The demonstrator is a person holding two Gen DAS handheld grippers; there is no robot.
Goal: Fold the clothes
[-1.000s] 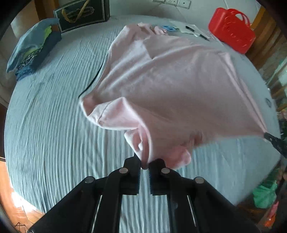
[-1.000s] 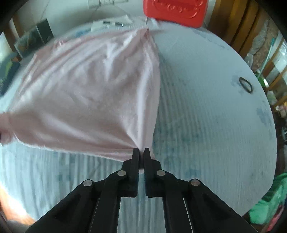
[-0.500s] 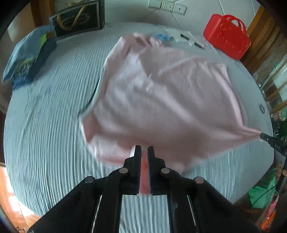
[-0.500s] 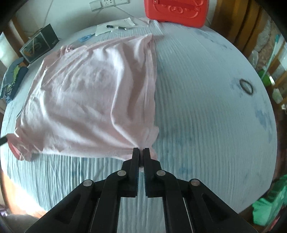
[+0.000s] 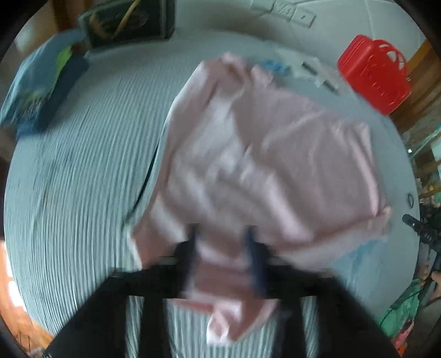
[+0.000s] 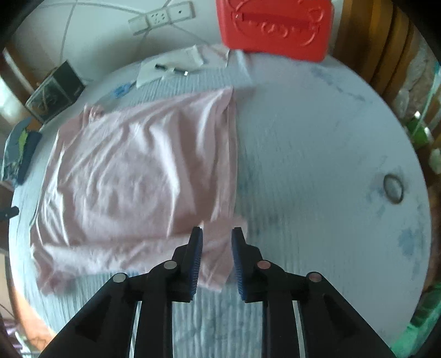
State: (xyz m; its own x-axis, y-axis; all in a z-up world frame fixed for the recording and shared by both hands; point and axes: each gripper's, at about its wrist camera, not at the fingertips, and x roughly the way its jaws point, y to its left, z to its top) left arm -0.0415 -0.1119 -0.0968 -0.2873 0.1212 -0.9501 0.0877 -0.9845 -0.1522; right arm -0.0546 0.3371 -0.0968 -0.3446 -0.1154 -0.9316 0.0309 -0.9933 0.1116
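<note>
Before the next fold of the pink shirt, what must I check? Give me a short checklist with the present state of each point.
1. Right gripper has let go: ok, jaws opening, pads clear of cloth.
2. Left gripper has let go: cannot tell, jaws opening, view blurred, cloth lies between them.
3. Pink shirt lies spread on the bed: ok.
4. Shirt smooth: not ok, wrinkled, near corners bunched.
5. Red basket apart from shirt: ok.

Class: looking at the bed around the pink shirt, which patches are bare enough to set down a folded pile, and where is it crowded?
Bare: bedsheet between shirt and hair tie; also between shirt and clothes stack. Crowded: far edge, by papers and red basket.
</note>
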